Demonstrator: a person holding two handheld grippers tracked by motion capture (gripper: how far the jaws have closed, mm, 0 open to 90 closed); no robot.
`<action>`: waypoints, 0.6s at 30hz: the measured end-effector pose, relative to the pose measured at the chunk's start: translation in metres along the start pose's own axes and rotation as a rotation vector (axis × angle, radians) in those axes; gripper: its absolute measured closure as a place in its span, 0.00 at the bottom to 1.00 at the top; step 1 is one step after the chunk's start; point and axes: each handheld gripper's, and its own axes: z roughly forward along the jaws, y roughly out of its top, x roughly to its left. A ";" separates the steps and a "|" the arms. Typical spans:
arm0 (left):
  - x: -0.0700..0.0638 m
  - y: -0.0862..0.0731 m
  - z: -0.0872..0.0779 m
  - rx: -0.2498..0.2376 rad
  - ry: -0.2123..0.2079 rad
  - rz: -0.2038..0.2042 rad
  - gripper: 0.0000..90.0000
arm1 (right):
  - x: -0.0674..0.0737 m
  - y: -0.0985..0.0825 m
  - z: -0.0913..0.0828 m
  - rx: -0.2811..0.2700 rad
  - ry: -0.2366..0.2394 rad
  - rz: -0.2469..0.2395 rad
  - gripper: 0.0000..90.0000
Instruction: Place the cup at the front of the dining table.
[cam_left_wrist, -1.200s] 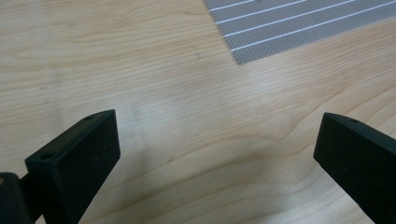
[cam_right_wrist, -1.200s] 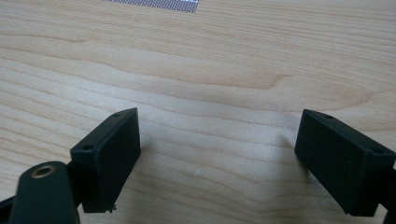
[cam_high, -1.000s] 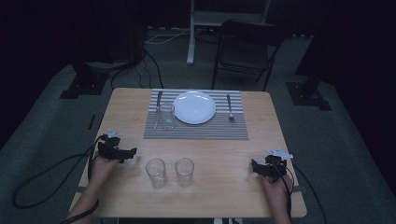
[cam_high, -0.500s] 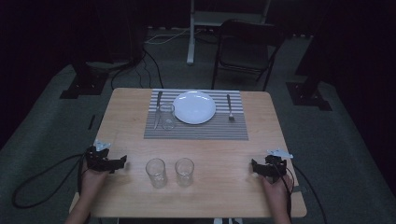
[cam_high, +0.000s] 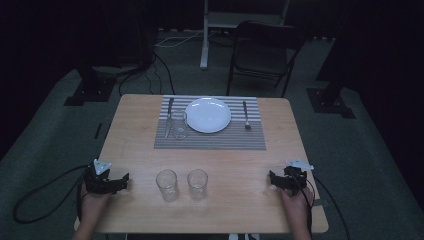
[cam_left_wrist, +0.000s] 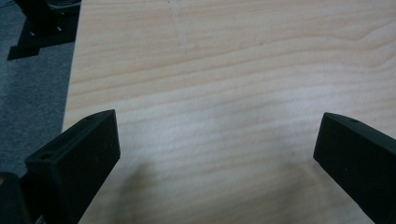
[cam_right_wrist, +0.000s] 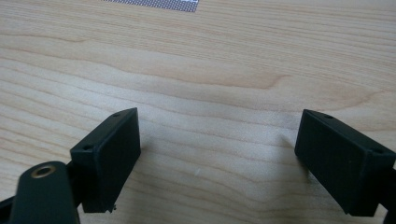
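Note:
Two empty clear glasses (cam_high: 167, 184) (cam_high: 197, 183) stand side by side near the front middle of the wooden table (cam_high: 150, 150). A third glass (cam_high: 178, 124) stands on the striped placemat (cam_high: 210, 137), left of the white plate (cam_high: 208, 114). A knife (cam_high: 169, 111) lies left of the plate and a fork (cam_high: 245, 116) right of it. My left gripper (cam_high: 120, 182) rests open on the table's front left, left of the glasses. My right gripper (cam_high: 272, 178) rests open at the front right. Both jaw pairs (cam_left_wrist: 217, 154) (cam_right_wrist: 219, 158) stand wide apart over bare wood with nothing between them.
A dark folding chair (cam_high: 262, 52) stands beyond the table's far edge, and a white post (cam_high: 204, 35) rises left of it. Cables (cam_high: 40, 200) trail over the grey floor at the left. The table's left edge (cam_left_wrist: 70, 93) runs close to my left gripper.
My left gripper has moved back toward the table's front left corner and settled lower. The right gripper has stayed put.

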 end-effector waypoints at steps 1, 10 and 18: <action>0.000 -0.002 -0.002 -0.008 0.007 0.000 0.01 | 0.000 0.000 0.000 0.000 0.000 -0.001 0.16; 0.009 -0.018 -0.024 -0.106 0.097 -0.016 0.01 | 0.000 0.000 0.000 0.000 0.000 0.000 0.16; 0.016 -0.029 -0.035 -0.091 0.102 -0.061 0.01 | 0.000 0.000 0.000 0.000 0.000 0.000 0.16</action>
